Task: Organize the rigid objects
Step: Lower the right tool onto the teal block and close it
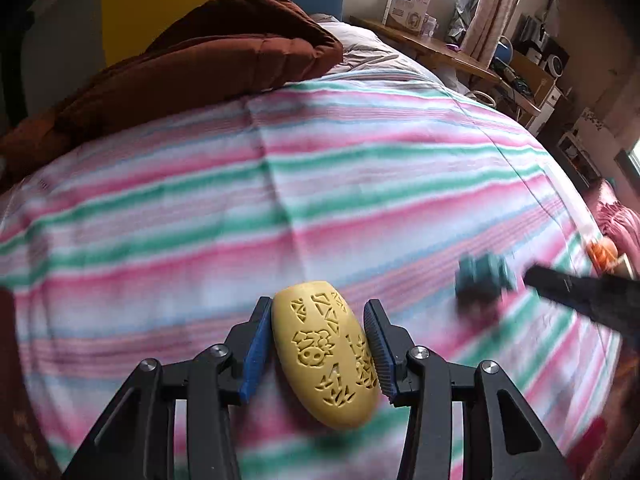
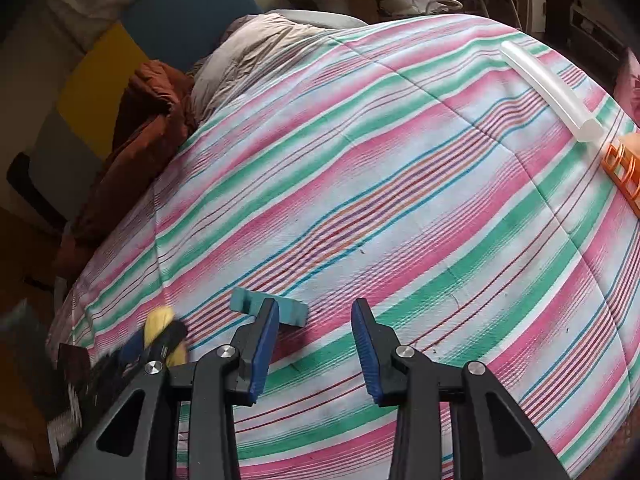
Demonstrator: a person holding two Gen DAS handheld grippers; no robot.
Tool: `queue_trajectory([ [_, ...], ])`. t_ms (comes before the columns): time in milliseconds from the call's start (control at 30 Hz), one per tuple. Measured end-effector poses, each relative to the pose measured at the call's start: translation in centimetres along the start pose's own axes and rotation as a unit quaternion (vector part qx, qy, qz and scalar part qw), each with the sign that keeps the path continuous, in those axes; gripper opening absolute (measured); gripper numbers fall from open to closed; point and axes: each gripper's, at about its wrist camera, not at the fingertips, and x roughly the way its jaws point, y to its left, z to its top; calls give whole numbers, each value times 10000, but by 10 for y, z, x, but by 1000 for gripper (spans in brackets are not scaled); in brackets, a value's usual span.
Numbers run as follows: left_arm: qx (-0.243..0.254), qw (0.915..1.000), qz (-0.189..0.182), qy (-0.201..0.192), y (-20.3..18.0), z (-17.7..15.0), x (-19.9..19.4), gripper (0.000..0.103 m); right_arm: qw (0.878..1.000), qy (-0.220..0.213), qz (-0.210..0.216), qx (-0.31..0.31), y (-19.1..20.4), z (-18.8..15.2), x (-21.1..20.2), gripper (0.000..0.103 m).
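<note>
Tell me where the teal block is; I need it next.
In the right wrist view the teal block lies on the striped bedspread, just beyond the right tongs' left finger.

Right gripper [image 2: 316, 308] held above striped bedspread [image 2: 400, 184], blue pads apart, nothing between. Teal block [image 2: 294, 312] partly hidden behind one finger. Blurred left gripper [image 2: 160, 340] around yellow object [image 2: 158, 320]. Translucent tube [image 2: 548, 92] beside orange piece [image 2: 624, 172].

Carved yellow oval [image 1: 326, 354], teal block [image 1: 482, 276], both on striped quilt [image 1: 320, 184].
</note>
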Motion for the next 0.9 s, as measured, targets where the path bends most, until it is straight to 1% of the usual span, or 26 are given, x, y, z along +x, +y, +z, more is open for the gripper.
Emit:
queue_trajectory([
  [133,164,9999,15,-37,-4,-31,-19,47,9999,91,-112,-7,-3,0,6,37],
  [267,358,9993,-11,-102,-10,-68,-41,46,9999,75,-84,7,-5,0,6,37],
  [433,476,9986,-34,-206,-10,-104,-64,46,9998,93,119,107,-8,2,8,37],
  [500,467,9986,-45,-243,-8,-114,-70,46,9997,71,218,127,-7,2,7,37],
  [600,387,9988,-92,-280,-3,-124,-77,46,9993,-71,343,112,-4,2,3,37],
  [700,428,9985,-75,-329,-2,-130,-79,46,9987,-184,465,125,-2,2,0,37],
  [733,427,9986,-76,-316,-2,-130,-78,44,9985,-209,490,127,-2,2,-1,38],
  [767,450,9986,-2,-283,-2,-131,-76,36,9984,-248,502,126,-2,3,-3,40],
  [800,524,9980,72,-350,-2,-133,-76,35,9982,-287,512,120,-2,3,-4,41],
  [900,559,9975,51,-419,0,-137,-79,35,9970,-458,609,95,0,5,-10,41],
])
